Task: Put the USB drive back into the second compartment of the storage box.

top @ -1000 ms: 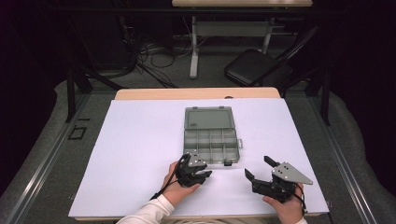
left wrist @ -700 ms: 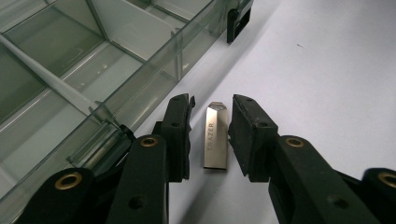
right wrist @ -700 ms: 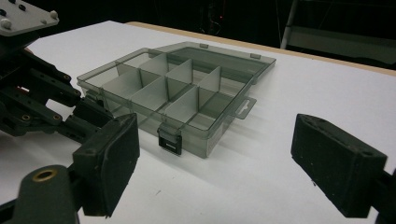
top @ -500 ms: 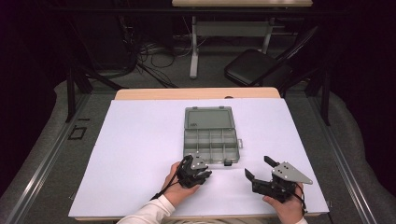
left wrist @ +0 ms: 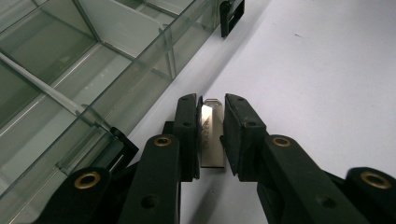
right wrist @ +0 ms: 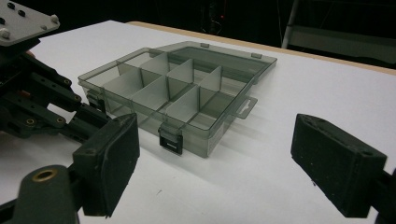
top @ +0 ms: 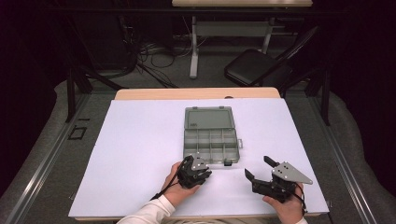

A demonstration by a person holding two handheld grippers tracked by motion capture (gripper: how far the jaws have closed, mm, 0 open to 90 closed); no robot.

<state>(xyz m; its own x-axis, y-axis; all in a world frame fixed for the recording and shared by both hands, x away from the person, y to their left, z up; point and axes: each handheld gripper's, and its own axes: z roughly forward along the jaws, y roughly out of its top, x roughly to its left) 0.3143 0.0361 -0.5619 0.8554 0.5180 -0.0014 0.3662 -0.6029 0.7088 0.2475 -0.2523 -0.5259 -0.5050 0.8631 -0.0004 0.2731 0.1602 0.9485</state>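
Left tongs (left wrist: 211, 135) were pinching a small metal USB stick (left wrist: 212, 140) lying on the white counter (left wrist: 327, 70), right beside the front wall of the open clear organizer box (left wrist: 70, 60); their jaws had just been closing around it. The grip looked narrow, so I'd guess the slick metal could twist or slip on lifting. Right tongs (right wrist: 233, 163) sat spread wide, empty. Compared with the earlier frame, neither hand had really shifted.

Since the earlier pictures, our left gripper (left wrist: 211, 135) has been closing its jaws, and now the pads press on both sides of a small silver metal piece (left wrist: 211, 140) on the white sheet (left wrist: 317, 74).
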